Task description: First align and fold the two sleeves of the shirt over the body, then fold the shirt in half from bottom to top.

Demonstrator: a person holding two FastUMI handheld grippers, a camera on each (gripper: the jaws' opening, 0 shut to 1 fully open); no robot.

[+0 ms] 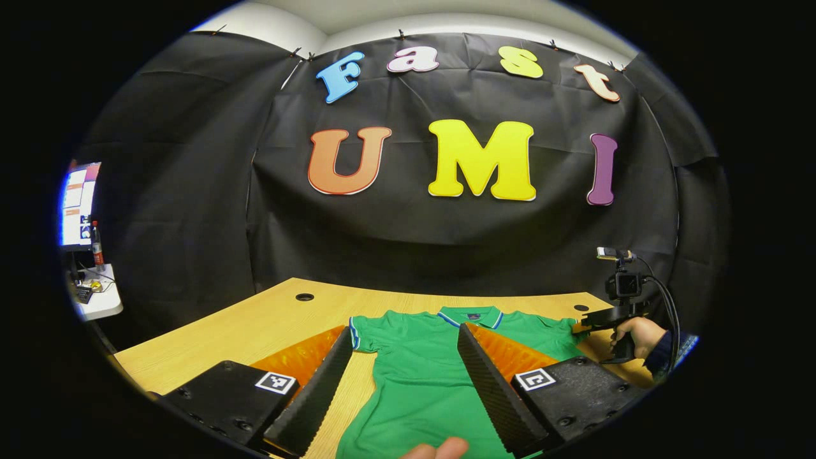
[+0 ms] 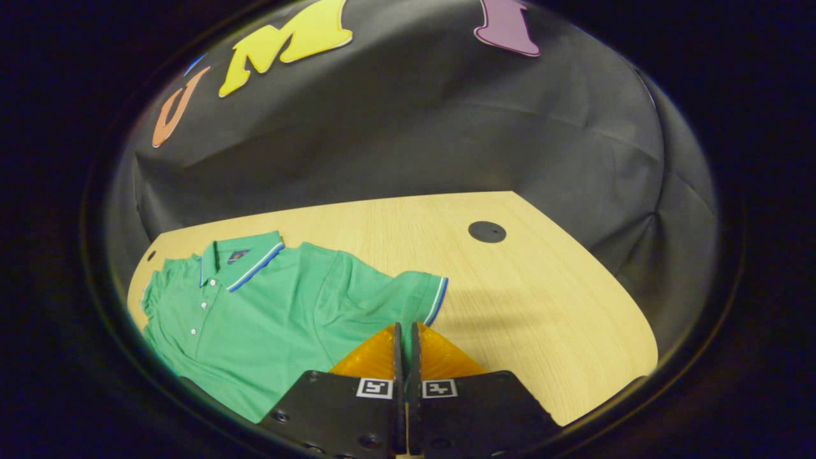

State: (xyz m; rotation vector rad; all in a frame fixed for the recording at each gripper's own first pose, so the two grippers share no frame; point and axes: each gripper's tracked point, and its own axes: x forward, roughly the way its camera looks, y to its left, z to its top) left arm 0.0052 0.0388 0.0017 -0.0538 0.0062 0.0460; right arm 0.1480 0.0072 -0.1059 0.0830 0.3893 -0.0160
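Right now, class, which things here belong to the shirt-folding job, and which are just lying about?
Belongs to the job:
green polo shirt
left gripper, open over the shirt
right gripper, closed by the sleeve
wooden table

Lying about:
screen
bottle
small white side table

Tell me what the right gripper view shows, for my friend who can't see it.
A green polo shirt lies flat on a wooden table, sleeves still spread out. The right gripper, fingers together, sits at the edge of the nearer sleeve.
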